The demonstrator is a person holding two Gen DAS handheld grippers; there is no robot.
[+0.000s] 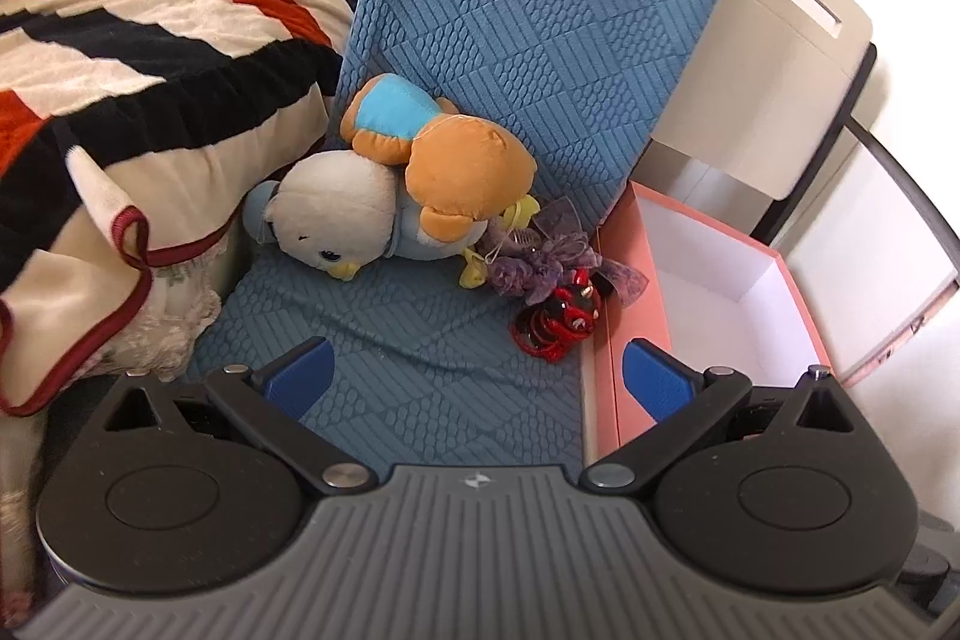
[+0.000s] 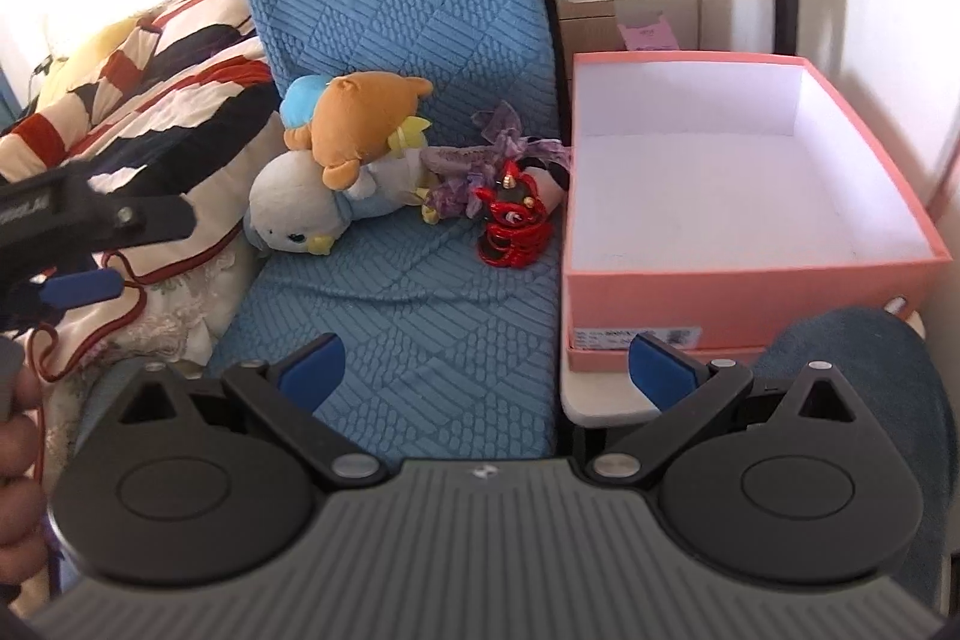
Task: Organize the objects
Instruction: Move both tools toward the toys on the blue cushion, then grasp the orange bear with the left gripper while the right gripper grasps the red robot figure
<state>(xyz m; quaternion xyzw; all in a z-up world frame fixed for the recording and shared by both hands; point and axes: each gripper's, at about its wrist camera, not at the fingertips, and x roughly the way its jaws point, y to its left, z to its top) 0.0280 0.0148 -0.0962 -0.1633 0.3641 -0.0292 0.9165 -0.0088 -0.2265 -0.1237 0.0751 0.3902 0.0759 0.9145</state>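
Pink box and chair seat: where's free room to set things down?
Pink box shows nothing inside. Blue seat is bare at the front. Crowded at the backrest: stacked plush toys, purple ribbon, red figurine close to the box.

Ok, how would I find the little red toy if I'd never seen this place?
Look at the blue quilted chair seat with the open pink box beside it. A pile of toys lies at the back of the seat; the red toy is the one nearest the box. It is small, shiny and bright red, unlike the soft plush animals and the purple ribbon bunch.
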